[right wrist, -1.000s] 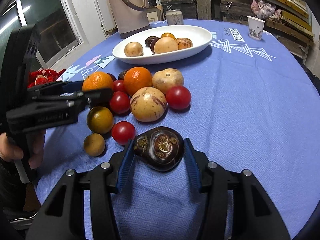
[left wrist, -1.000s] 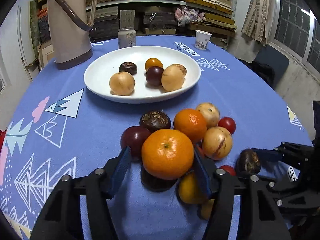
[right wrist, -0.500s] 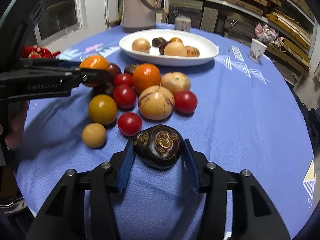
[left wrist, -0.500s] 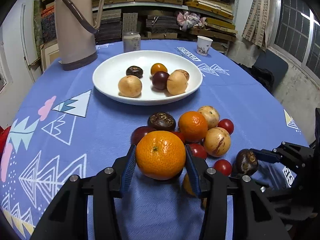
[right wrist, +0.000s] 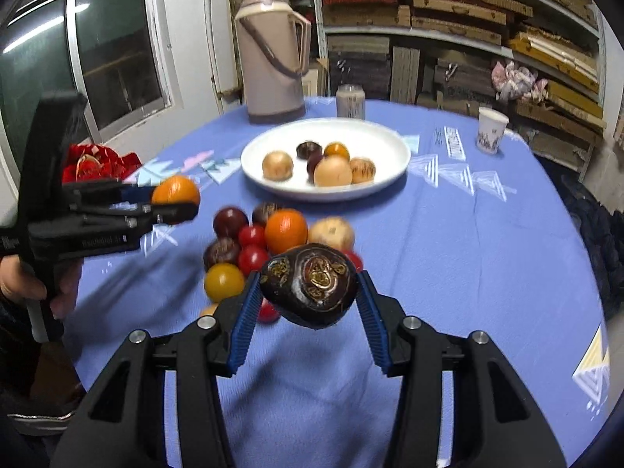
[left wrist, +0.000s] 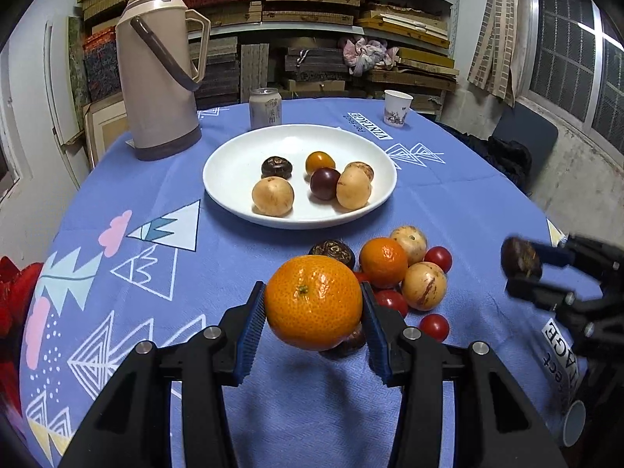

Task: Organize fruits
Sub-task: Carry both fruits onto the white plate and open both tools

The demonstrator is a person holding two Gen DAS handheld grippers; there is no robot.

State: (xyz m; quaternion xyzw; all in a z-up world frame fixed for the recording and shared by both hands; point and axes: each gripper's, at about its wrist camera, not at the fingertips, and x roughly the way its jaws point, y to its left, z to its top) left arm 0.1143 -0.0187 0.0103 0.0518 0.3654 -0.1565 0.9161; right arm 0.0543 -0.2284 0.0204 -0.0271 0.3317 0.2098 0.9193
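My left gripper (left wrist: 314,325) has its jaws clamped on the orange (left wrist: 313,302), my right gripper (right wrist: 308,296) on the dark chestnut-like fruit (right wrist: 309,285), both clear of the bench (left wrist: 460,195). I judge the best move is carrying each level over the white plate (left wrist: 230,156), lowering into bare spots beside the fruit there, then releasing gently so nothing rolls.

- I see a blue tablecloth (left wrist: 117,179) with white triangle prints.
- My orange mandarin (left wrist: 314,302).
- A white plate (left wrist: 230,167).
- A beige flask (left wrist: 156,74).
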